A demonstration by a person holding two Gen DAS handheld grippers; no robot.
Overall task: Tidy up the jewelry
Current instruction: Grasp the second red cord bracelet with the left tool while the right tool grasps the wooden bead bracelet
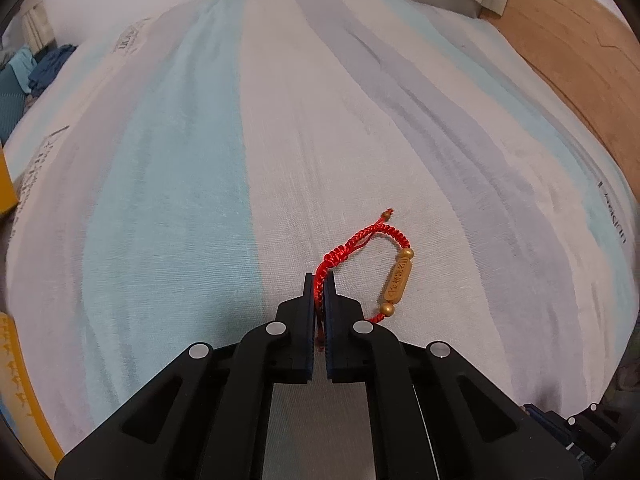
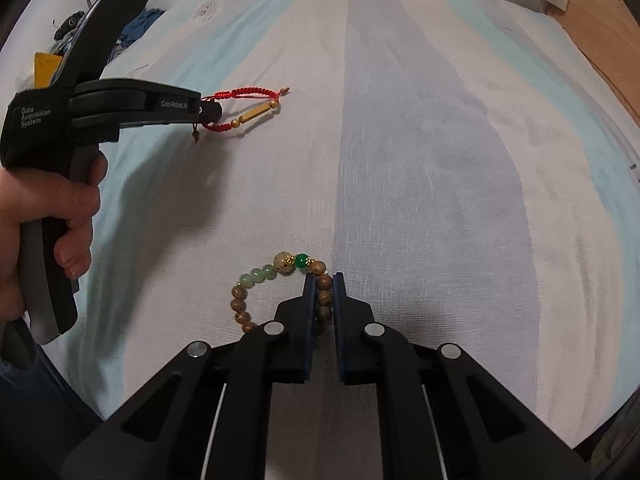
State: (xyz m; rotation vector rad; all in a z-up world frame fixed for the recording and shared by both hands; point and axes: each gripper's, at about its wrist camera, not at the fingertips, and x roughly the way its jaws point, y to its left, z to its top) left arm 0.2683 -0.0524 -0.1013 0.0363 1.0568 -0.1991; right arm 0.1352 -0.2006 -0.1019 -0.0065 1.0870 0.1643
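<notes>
A red braided cord bracelet (image 1: 360, 240) with a gold tube charm (image 1: 398, 276) lies on the striped bedsheet (image 1: 180, 160). My left gripper (image 1: 319, 280) is shut on its cord near the knot, and the charm rests on the sheet to the right. The right wrist view shows this left gripper (image 2: 216, 110) from the side, with the red bracelet (image 2: 256, 114) trailing from its tip. A bracelet of wooden, pale green and dark green beads (image 2: 264, 274) lies close in front. My right gripper (image 2: 323, 278) is shut on its wooden beads, and part of the loop is hidden under the fingers.
The bedsheet (image 2: 400, 160) spreads wide beyond both bracelets. A yellow box (image 1: 8, 188) sits at the left edge. Blue clothing (image 1: 48, 68) lies at the far left and wooden floor (image 1: 580, 60) at the right. A person's hand (image 2: 48, 208) grips the left gripper's handle.
</notes>
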